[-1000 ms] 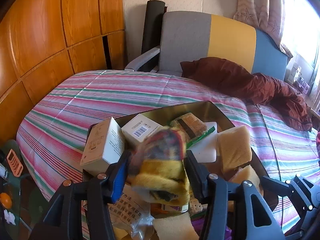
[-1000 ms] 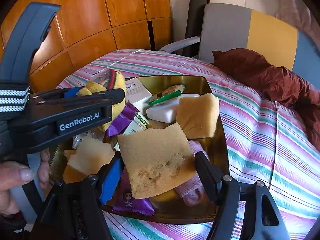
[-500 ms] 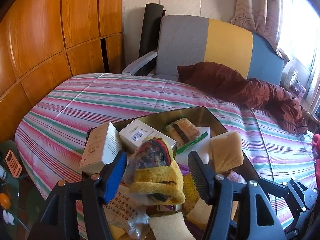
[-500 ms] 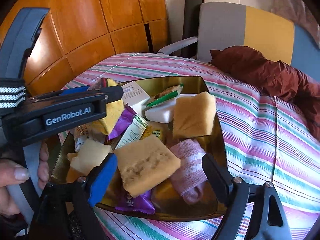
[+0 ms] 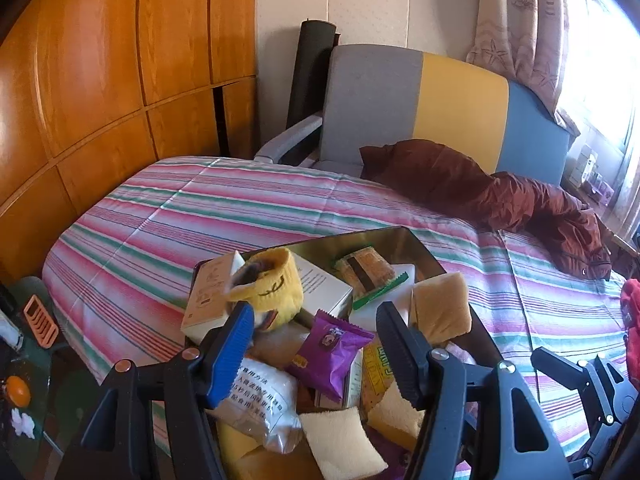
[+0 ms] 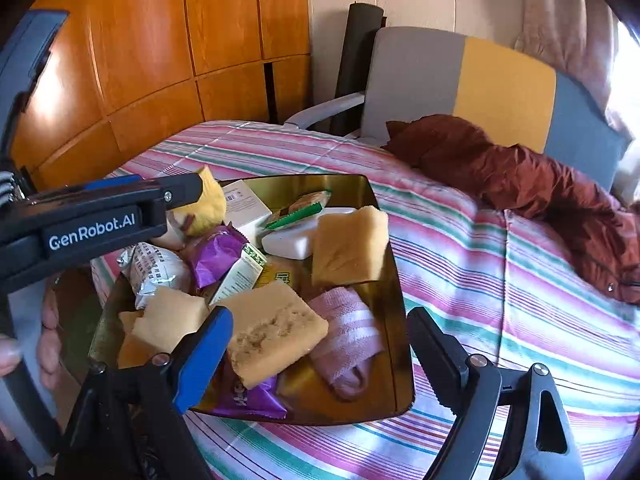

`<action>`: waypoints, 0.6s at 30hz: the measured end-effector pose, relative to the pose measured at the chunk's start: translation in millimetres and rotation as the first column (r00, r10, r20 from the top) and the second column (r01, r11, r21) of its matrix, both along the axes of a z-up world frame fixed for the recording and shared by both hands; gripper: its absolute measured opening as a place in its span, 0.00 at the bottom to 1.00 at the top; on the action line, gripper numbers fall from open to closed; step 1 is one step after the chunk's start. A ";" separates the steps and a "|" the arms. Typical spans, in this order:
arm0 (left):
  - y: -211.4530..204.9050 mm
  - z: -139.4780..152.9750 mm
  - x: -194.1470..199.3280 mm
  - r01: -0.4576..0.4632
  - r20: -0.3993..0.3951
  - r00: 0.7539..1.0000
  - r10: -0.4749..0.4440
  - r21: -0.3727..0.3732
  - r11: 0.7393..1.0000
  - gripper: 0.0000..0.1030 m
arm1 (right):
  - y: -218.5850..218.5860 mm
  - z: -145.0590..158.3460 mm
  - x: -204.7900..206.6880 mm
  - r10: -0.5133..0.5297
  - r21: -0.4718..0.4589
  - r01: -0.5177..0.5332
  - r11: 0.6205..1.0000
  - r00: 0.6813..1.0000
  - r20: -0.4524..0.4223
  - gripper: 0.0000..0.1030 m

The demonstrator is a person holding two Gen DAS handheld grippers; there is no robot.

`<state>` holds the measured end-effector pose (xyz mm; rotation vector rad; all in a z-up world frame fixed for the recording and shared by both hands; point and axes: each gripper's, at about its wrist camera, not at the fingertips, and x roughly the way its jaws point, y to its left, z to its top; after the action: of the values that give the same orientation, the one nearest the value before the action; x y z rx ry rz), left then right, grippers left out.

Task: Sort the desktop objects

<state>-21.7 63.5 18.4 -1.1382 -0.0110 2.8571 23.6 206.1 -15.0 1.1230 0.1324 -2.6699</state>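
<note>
Over gold tray point(image 6: 394, 280), right claw point(image 6: 320, 354) opening — empty, sponge point(image 6: 276, 332) below

Both wrist cams sit close above the gold tray point(image 5: 424, 248) point(image 6: 384, 216), angled down over the striped bed point(image 5: 200, 216) point(image 6: 500, 264) toward the chair point(image 5: 420, 108) point(image 6: 460, 88); right view also catches the left gripper point(image 6: 188, 194).

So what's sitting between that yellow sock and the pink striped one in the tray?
In the right wrist view, between the yellow sock and the pink sock lie a purple snack packet and a tan sponge.
</note>
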 end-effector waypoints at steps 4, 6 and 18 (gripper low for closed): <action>1.0 0.0 6.9 -0.023 0.001 1.000 0.023 -0.022 0.999 0.70 | -2.6 -1.2 3.7 -0.029 0.043 0.029 0.999 1.000 -0.001 0.86; 1.7 -0.8 8.3 -0.034 0.016 0.999 0.034 -0.032 0.999 0.75 | -2.1 -3.3 3.9 -0.041 0.051 0.041 0.998 0.999 0.003 0.86; -4.2 12.6 24.2 -0.104 -0.046 0.994 0.102 -0.034 0.994 0.75 | 3.2 -6.5 10.1 -0.073 0.026 0.073 0.997 0.997 0.013 0.86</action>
<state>2.6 59.3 30.9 -1.1128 -0.0162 2.9839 33.7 209.3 -21.5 1.1762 0.1263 -2.7309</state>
